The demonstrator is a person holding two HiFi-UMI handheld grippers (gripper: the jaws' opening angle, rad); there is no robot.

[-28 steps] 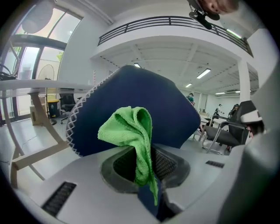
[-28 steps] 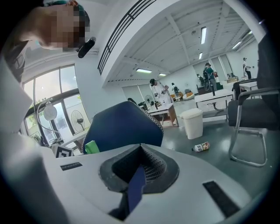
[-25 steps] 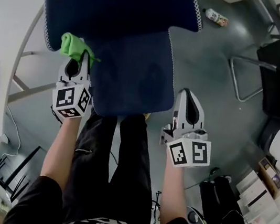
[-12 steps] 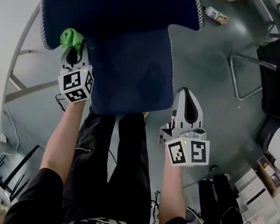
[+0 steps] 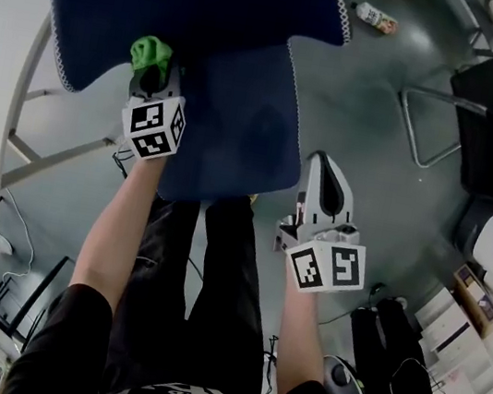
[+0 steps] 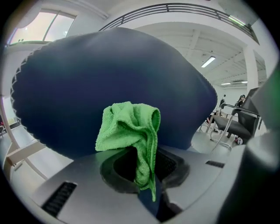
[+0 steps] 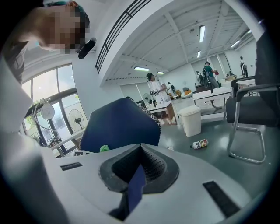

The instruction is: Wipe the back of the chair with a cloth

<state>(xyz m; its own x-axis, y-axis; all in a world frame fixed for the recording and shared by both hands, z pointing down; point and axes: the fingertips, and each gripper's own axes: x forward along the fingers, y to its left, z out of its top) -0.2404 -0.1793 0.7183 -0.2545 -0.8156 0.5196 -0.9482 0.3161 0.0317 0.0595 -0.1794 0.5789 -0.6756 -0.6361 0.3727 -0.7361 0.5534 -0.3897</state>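
A dark blue chair back [image 5: 194, 5] rises above its seat [image 5: 232, 114] in the head view. My left gripper [image 5: 153, 82] is shut on a crumpled green cloth [image 5: 149, 53], and the cloth rests against the lower left of the chair back. In the left gripper view the cloth [image 6: 131, 131] hangs from the left gripper [image 6: 144, 175], with the chair back [image 6: 109, 78] filling the scene behind it. My right gripper [image 5: 322, 190] hovers right of the seat, apart from the chair. In its own view the right gripper [image 7: 140, 168] is shut with nothing held, and the chair [image 7: 118, 124] stands beyond it.
A bottle [image 5: 370, 16] lies on the grey floor past the chair. A black metal-framed chair [image 5: 486, 110] stands to the right and a white table [image 5: 8, 58] to the left. Bags [image 5: 390, 346] sit on the floor at lower right. The right gripper view shows a white bin [image 7: 191, 120].
My left gripper has slid to the right and upward along the chair back with the green cloth in it. The right gripper has barely shifted.
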